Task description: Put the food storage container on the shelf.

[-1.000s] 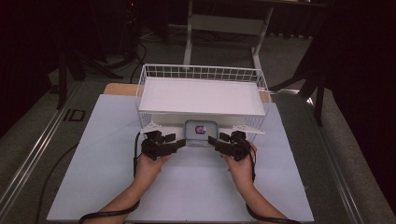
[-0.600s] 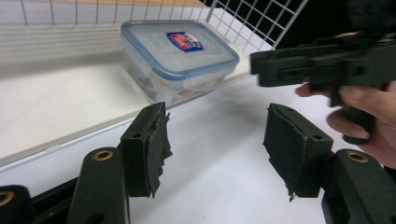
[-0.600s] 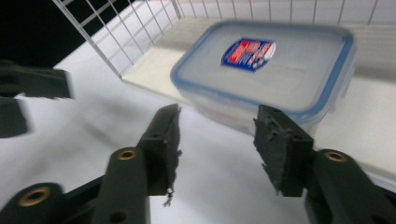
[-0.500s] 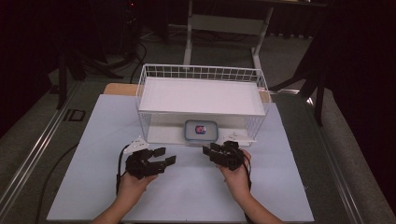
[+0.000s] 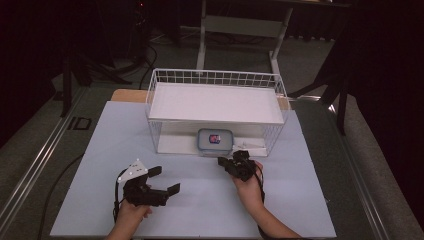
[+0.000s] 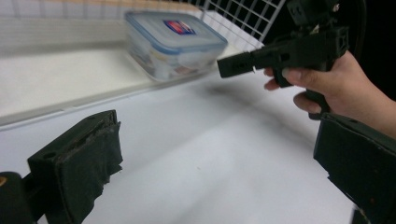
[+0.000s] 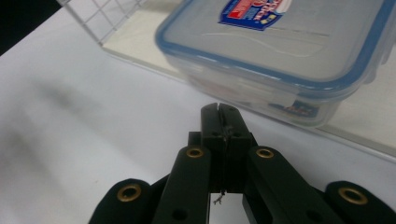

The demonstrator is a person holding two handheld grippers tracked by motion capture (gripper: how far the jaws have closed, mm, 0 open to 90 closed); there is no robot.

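Note:
A clear plastic food box with a blue-rimmed lid (image 5: 215,141) (image 6: 175,44) (image 7: 285,51) sits on the lower level of a white wire basket rack (image 5: 216,79), at its front edge. My right gripper (image 5: 223,162) (image 7: 219,109) is shut with nothing in it, its tip just short of the box's near side. My left gripper (image 5: 164,179) is open and empty, low over the white table at the near left; its two black pads (image 6: 79,163) stand wide apart. The left gripper view also has the right hand and its gripper (image 6: 236,65) near the box.
The rack has a white shelf board (image 5: 215,102) above the box. The white tabletop (image 5: 210,205) spreads around both hands. A table frame (image 5: 240,25) and cables lie on the dark floor behind.
Both grippers have drawn back from the rack's front toward the person. The left has moved farther back and left and now stands open; the box stays in the rack.

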